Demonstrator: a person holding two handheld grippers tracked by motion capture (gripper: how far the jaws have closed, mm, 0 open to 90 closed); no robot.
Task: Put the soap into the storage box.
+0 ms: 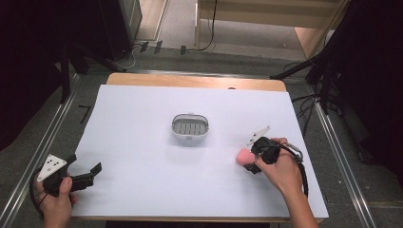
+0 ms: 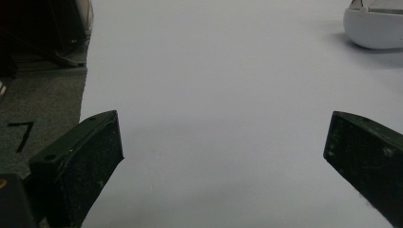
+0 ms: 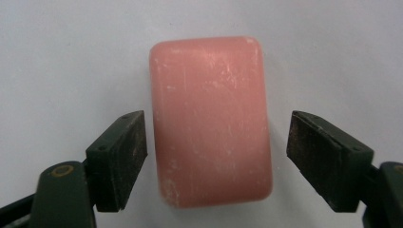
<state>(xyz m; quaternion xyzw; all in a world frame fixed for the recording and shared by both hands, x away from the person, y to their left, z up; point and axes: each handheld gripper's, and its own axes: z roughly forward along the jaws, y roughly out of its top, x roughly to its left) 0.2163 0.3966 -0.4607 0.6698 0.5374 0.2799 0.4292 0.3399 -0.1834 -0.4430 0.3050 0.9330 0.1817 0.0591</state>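
A white sheet (image 1: pixel 142 161) is spread over a wooden table (image 1: pixel 195 81), and a small white oval dish with a slotted grey insert (image 1: pixel 190 127) is set near its middle. At the near left corner the left gripper (image 1: pixel 90 173) is held in the person's left hand (image 1: pixel 56 202) just above the sheet's edge; in the left gripper view its jaws are seen spread wide over bare sheet, with the dish at the far right. At the near right the right gripper (image 1: pixel 250 161) is gripped by the right hand (image 1: pixel 280 168) and pointed down at a pink bar of soap (image 1: pixel 244 156) lying on the sheet, to the near right of the dish. In the right gripper view the soap (image 3: pixel 211 121) is framed between the parted jaws, the left one almost against its side and the right one clearly apart from it.
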